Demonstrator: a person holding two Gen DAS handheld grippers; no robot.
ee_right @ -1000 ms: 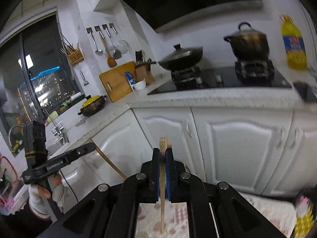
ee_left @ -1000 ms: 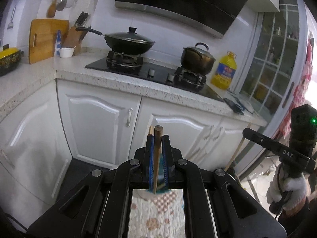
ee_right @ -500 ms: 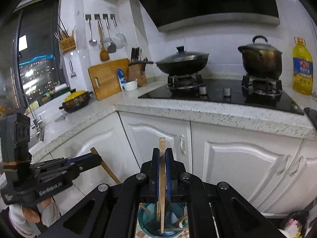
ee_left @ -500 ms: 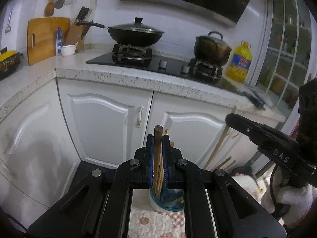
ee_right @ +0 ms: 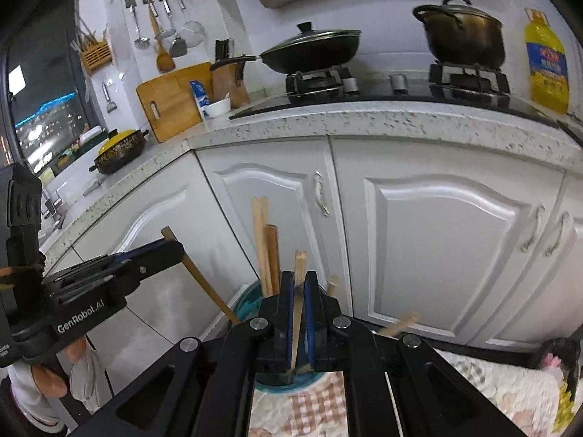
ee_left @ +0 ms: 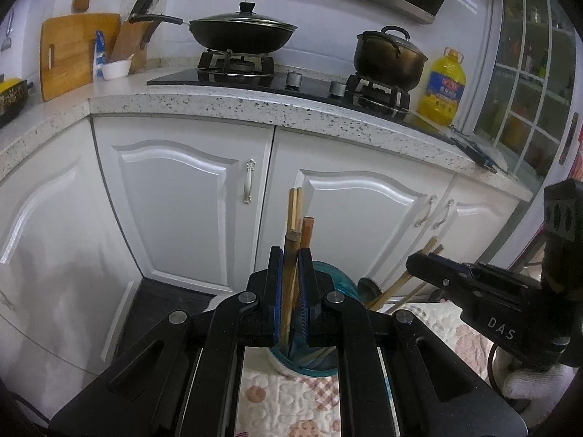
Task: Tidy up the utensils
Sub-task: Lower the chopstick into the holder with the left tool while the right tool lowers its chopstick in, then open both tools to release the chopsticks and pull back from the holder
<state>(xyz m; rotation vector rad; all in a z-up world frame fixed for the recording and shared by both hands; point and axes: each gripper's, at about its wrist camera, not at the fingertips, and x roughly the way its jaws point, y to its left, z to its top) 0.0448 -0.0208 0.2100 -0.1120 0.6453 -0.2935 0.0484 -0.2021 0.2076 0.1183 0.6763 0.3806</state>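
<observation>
Left gripper (ee_left: 290, 258): fingers clamped on a dark wooden stick (ee_left: 289, 284), its lower end inside the teal holder (ee_left: 339, 284). Right gripper (ee_right: 298, 284): fingers clamped on a pale chopstick (ee_right: 298, 291), directly above that holder. Holder sits on a patterned cloth (ee_left: 284, 400), near the white cabinets (ee_left: 189, 200); more sticks stand inside.
</observation>
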